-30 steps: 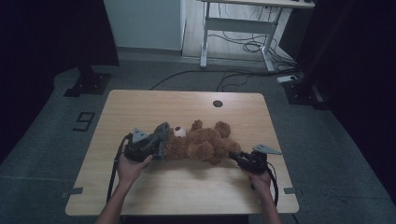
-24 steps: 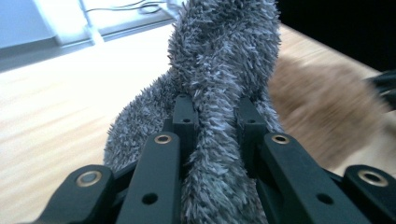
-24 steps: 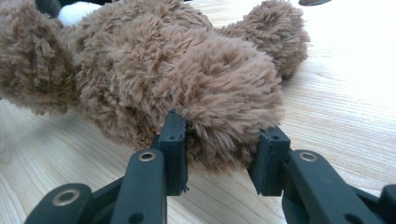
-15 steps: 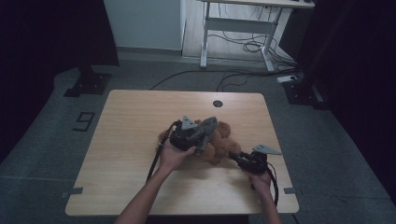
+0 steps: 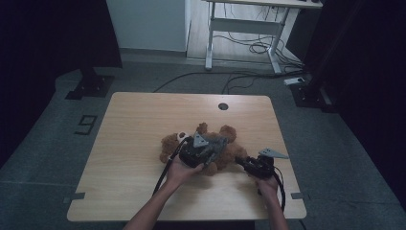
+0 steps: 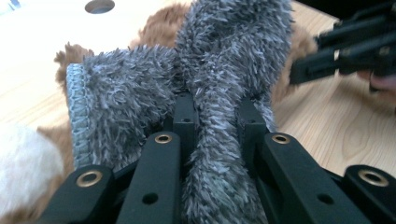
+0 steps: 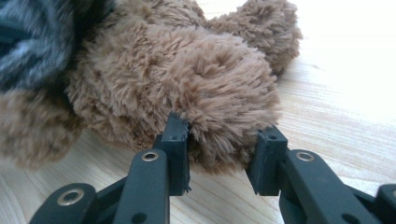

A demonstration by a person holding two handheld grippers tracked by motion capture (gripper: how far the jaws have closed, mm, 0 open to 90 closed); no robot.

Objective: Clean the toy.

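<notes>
Brown plush bear lies on its side on the wooden surface, slightly right of centre and toward the near edge. Left of centre, the left gripper sits over the bear's body — its fingers are clenched on a fold of grey fuzzy cloth, which is draped across the bear. Further right, the right gripper rests low on the surface at the bear's right end — its fingers are closed around a brown plush limb, one on each side, touching the fur. A round cable hole lies near the far edge.
</notes>
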